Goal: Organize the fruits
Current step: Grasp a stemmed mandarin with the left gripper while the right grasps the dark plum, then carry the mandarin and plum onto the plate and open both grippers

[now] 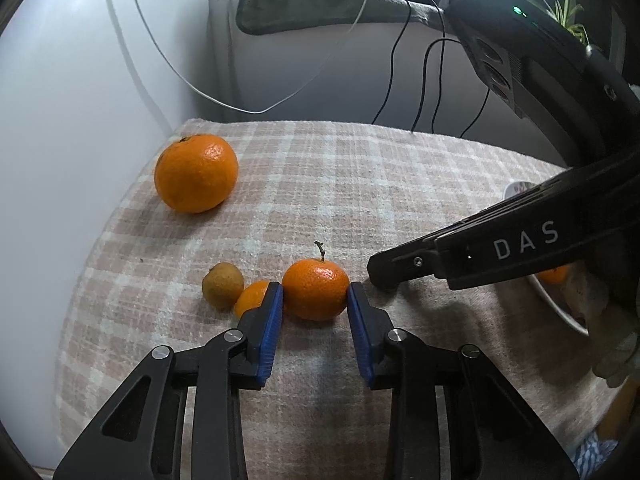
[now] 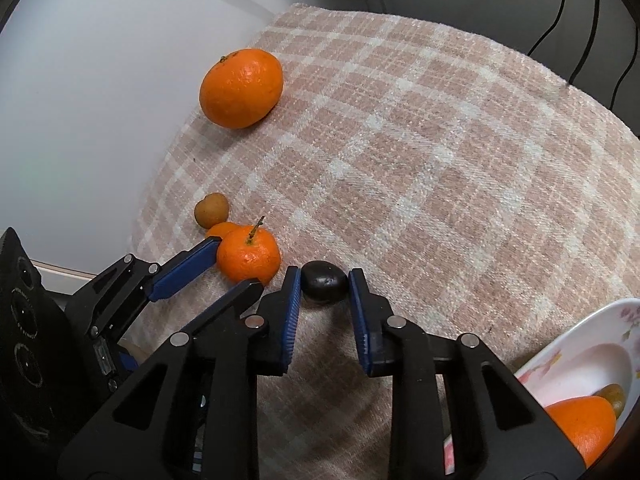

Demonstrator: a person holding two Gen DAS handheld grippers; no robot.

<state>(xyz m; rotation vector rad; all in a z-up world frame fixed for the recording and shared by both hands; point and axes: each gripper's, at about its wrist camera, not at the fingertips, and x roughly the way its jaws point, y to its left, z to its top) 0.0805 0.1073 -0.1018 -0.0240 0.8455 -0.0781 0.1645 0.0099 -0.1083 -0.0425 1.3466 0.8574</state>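
A: Left gripper [image 1: 315, 295] — jaws how?
B: Clamped on the stemmed mandarin [image 1: 315, 289], one blue pad [image 1: 269, 332] against each flank. Fruit low on the plaid cloth [image 1: 360, 184] covering the bench; lifted clear or resting, impossible to say.

A: And tucked behind the left-hand pad?
B: A smaller orange fruit [image 1: 252, 297], half hidden, touching the pad's outer side. Just beside that, a little brownish round fruit [image 1: 222, 285], pressed against the orange one.

A: Right gripper [image 2: 324, 285]?
B: Jaws set either side of a small dark fruit [image 2: 324, 287] sitting on the cloth. Left pad close against it, right pad about touching; firmly pinched or only bracketed, cannot tell. Seen from the left wrist view, only the black "DAS" body reaching in from the right, tip down near the mandarin.

A: Spacing between the two grippers?
B: Very near. From the right wrist view, the left gripper's near finger lying just beside the right gripper's left finger, mandarin and dark fruit close but apart.

A: Anything farther off?
B: A large orange [image 1: 195, 173] well apart from the cluster, near the cloth's far left edge by the pale wall [image 1: 80, 120].

A: And over to the right?
B: A white flowered dish [image 2: 592, 336] at the bench's right side, holding an orange piece [image 2: 580, 424] and a brownish fruit [image 2: 612, 398] touching each other.
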